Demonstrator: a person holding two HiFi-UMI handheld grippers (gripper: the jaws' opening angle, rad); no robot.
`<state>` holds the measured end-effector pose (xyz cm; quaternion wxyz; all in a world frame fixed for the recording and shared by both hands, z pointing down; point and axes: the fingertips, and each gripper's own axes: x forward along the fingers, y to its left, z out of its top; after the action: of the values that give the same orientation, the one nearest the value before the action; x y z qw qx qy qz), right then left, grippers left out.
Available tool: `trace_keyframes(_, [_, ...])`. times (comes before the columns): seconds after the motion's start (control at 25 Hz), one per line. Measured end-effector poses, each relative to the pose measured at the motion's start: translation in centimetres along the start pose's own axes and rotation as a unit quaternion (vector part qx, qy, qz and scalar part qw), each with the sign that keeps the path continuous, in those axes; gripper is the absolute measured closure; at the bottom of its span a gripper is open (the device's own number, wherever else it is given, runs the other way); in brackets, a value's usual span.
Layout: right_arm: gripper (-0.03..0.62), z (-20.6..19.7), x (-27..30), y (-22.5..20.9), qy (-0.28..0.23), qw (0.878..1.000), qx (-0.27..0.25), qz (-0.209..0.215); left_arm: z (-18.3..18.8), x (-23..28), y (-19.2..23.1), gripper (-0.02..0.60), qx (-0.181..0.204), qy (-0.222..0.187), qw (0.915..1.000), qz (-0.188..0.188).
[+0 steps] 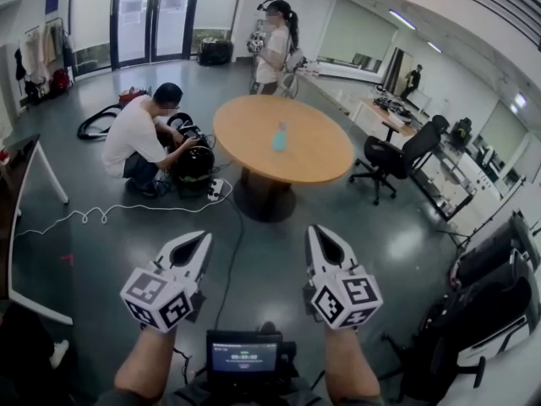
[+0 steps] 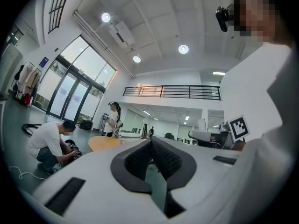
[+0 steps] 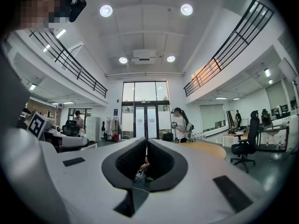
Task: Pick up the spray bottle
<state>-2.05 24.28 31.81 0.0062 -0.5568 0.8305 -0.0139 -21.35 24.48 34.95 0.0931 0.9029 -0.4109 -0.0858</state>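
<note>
A small light-blue spray bottle (image 1: pixel 279 137) stands upright near the middle of the round wooden table (image 1: pixel 313 163), well ahead of me in the head view. My left gripper (image 1: pixel 199 240) and right gripper (image 1: pixel 317 233) are held level side by side over the floor, far short of the table. Both are shut with nothing between the jaws. In the left gripper view the left gripper (image 2: pixel 150 146) points toward the table (image 2: pixel 105 143). In the right gripper view the right gripper (image 3: pixel 146 149) has the table's edge (image 3: pixel 208 148) to its right. The bottle shows in neither gripper view.
A person (image 1: pixel 139 138) crouches left of the table by black equipment (image 1: pixel 194 166), with a white cable (image 1: pixel 110 212) across the floor. Another person (image 1: pixel 274 47) stands behind the table. A black office chair (image 1: pixel 393 161) and desks lie to the right, a white table (image 1: pixel 30 227) at the left.
</note>
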Motion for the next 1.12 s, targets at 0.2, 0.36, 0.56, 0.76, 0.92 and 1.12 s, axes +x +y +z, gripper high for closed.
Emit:
trace_keyframes(0.2, [0.572,-0.5,2.3,-1.8,-0.004,1.000,0.009,0.018,0.0,2.2,0.6,0.578,0.005,0.002,0.9999,0.009])
trace_keyframes(0.36, [0.572,-0.2,4.4,-4.5,-0.007,1.000,0.019,0.023,-0.1,5.1,1.0,0.578,0.018,0.010,0.9995,0.023])
trace_keyframes(0.56, [0.570,0.9,7.2,-8.7,-0.026,0.999,0.018,0.039,0.7,9.7,1.3,0.578,0.026,0.002,0.9993,0.027])
trace_keyframes(0.76, [0.556,1.8,8.9,-13.3,-0.035,0.998,0.018,0.044,1.4,14.5,0.0,0.578,0.025,-0.021,0.9994,0.011])
trace_keyframes(0.92, [0.556,2.2,10.3,-16.3,-0.036,0.998,0.018,0.049,1.1,18.1,-0.1,0.578,0.027,-0.015,0.9994,0.015])
trace_keyframes(1.12, [0.556,2.6,11.1,-19.4,-0.039,0.997,0.023,0.062,0.9,21.7,-1.2,0.578,0.032,-0.018,0.9992,0.013])
